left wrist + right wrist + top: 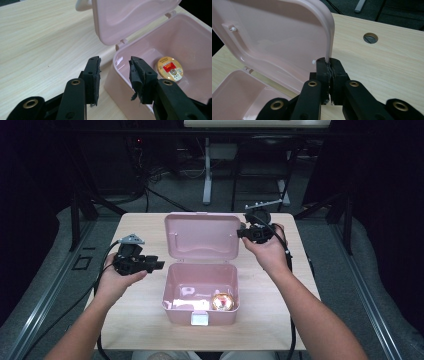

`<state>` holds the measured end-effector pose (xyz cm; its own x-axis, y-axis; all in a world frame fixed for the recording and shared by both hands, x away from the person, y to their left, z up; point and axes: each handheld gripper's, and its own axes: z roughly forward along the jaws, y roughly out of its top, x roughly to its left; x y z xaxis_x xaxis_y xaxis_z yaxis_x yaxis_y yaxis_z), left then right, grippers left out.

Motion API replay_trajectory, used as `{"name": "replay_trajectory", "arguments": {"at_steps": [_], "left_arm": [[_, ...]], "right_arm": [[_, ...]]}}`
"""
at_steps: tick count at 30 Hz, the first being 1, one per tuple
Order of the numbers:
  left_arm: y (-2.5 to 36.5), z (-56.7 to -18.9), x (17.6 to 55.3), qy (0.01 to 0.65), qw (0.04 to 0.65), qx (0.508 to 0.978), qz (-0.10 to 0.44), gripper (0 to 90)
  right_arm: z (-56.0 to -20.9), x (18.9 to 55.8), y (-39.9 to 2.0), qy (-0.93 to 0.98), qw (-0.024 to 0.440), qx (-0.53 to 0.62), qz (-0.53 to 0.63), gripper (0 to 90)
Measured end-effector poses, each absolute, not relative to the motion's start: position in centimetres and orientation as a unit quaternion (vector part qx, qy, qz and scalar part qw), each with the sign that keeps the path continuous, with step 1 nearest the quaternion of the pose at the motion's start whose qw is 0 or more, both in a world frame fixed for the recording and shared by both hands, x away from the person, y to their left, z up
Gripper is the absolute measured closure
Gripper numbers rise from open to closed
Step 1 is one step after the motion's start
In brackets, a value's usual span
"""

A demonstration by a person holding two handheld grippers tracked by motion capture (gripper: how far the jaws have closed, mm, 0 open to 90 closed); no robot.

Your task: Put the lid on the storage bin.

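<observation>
A pink plastic box (pixel 172 307) stands open in the middle of the wooden table (pixel 140 227), its lid (pixel 202 236) raised upright at the back. Inside at the front right lies a round golden disc (pixel 223 301) with a red label (pixel 170 69). My right gripper (pixel 241 233) is shut on the lid's right edge; the right gripper view has that rim (pixel 327 32) pinched in my right gripper (pixel 329 62). My left gripper (pixel 157 264) hovers left of the box, open. In its own view the left gripper (pixel 115 67) has nothing between its pads, just above the box's left wall (pixel 120 82).
A white latch (pixel 199 319) sits on the box's front wall. The table has a round cable hole (pixel 370 38) near its far right. Beyond the table's far edge stand a white desk leg (pixel 207 170), dark frames and cables on the floor.
</observation>
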<state>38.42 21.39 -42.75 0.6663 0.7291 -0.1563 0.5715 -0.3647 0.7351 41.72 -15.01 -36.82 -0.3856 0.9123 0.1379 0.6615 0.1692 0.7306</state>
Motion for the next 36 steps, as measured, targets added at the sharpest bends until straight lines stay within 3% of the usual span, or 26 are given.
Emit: {"name": "replay_trajectory", "arguments": {"at_steps": [36], "left_arm": [[19.8,-37.8,42.0,0.385,0.398,0.82,0.144,63.5]], "right_arm": [[-36.8,41.3,-14.8,0.752,0.164,0.515,0.378,87.2]]}}
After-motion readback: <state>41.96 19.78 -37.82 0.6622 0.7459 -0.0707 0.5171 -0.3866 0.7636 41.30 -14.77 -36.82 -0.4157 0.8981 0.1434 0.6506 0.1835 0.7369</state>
